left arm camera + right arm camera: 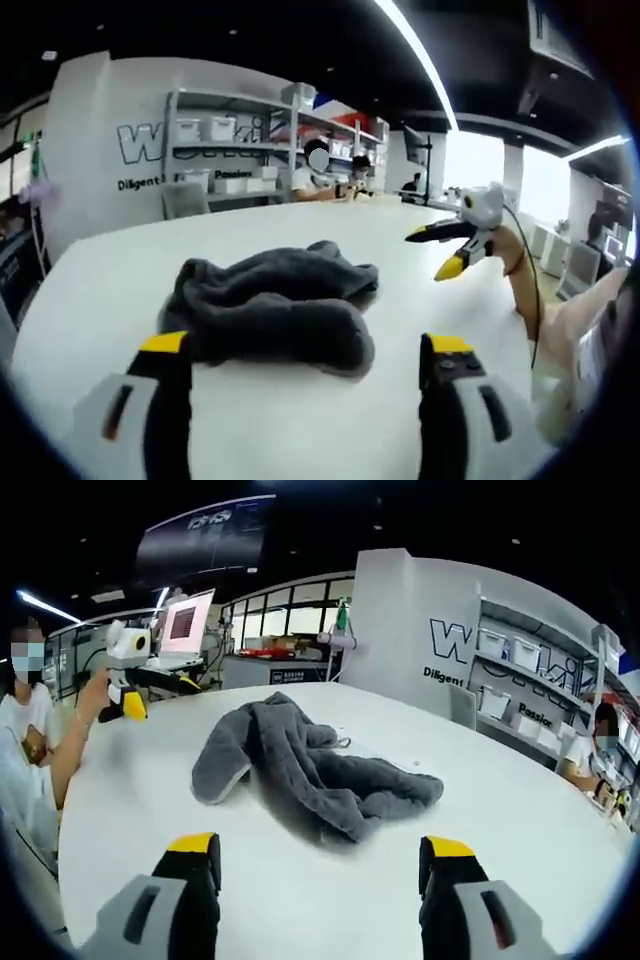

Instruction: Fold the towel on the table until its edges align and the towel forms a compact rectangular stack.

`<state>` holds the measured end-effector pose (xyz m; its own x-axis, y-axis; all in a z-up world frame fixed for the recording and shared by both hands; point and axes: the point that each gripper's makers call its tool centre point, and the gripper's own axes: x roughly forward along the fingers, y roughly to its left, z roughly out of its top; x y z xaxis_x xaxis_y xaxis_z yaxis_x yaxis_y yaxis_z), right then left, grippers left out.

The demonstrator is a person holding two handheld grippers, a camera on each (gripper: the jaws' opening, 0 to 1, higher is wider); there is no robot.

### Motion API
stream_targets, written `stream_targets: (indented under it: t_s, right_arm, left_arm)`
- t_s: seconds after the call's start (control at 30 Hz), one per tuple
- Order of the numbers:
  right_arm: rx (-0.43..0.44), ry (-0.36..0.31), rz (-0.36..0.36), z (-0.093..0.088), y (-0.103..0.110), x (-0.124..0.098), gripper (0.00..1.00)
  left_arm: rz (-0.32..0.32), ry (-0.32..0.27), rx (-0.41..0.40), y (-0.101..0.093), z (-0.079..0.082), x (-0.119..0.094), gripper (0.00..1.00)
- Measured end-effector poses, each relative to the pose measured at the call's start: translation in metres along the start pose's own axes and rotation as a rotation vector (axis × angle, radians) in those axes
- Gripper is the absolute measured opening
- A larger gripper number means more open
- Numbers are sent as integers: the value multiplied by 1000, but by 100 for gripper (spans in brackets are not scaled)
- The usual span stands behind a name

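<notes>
Lying crumpled (unfolded): towel [275, 305] beyond left gripper [305, 355].

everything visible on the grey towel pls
The dark grey terry-cloth towel lies crumpled and unfolded in a loose heap on the white table, edges not aligned, with one flap spread flat to one side. The cloth looks soft and thick. Nothing grips or touches it except the tabletop.

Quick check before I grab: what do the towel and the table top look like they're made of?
The towel looks like soft, thick grey terry or microfibre: matte, fuzzy nap, and it slumps in rounded folds. The table looks like a hard, smooth white top, perhaps laminate or painted board, with a faint sheen; the exact material can't be told.
</notes>
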<state>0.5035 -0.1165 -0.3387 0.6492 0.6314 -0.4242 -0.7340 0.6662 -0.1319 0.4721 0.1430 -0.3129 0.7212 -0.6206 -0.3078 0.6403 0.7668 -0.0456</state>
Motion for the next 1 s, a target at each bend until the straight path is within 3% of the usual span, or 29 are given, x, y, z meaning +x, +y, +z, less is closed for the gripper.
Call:
stream_targets:
  t_s: [0.3, 0.67, 0.8, 0.9, 1.0]
  right_arm:
    - [43, 30, -73, -7, -18, 10, 84]
    - [-4, 95, -77, 0, -23, 34, 67]
    - [-16, 145, -99, -8, -32, 45, 59]
    - [0, 226, -106, -26, -38, 51, 57]
    - [23, 227, -108, -33, -43, 58, 50]
  left_arm:
    - [-11, -4, 7, -1, 3, -2, 99]
    - [-23, -23, 24, -3, 8, -7, 99]
    - [-24, -28, 28, -5, 9, -8, 99]
    - [-27, -30, 36, -6, 10, -9, 99]
    - [-30, -45, 40, -7, 13, -12, 99]
